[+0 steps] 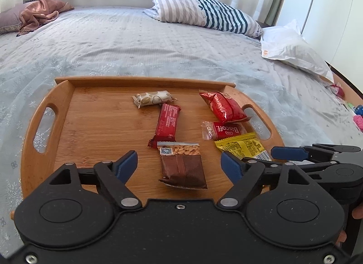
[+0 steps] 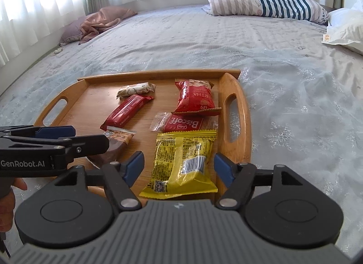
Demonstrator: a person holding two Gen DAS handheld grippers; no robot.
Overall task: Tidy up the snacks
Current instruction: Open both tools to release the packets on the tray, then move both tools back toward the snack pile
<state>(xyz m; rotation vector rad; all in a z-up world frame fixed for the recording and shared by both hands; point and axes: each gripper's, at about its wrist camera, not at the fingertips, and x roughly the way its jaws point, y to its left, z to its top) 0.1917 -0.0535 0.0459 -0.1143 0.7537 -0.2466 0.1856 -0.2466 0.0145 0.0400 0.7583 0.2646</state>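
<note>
A wooden tray [image 1: 68, 96] lies on the bed with several snacks on it. My left gripper [image 1: 179, 162] is open over the tray's near edge. A brown almond packet [image 1: 181, 166] lies between its blue pads [image 1: 127, 162], touching neither. My right gripper [image 2: 179, 163] is open too, straddling a yellow packet [image 2: 181, 157] that lies flat and free of its fingers. Farther back lie a Biscoff pack [image 2: 183, 124], a red bag [image 2: 196, 98], a long red bar [image 1: 168, 123] and a cream nut bar [image 1: 152, 98].
The tray [image 2: 233, 87] rests on a pale blue bedsheet [image 2: 295, 82]. A striped pillow [image 1: 204, 12] and a white plastic bag [image 1: 292, 50] lie at the back right, a brown cloth [image 1: 38, 12] at the back left. The two grippers stand close side by side.
</note>
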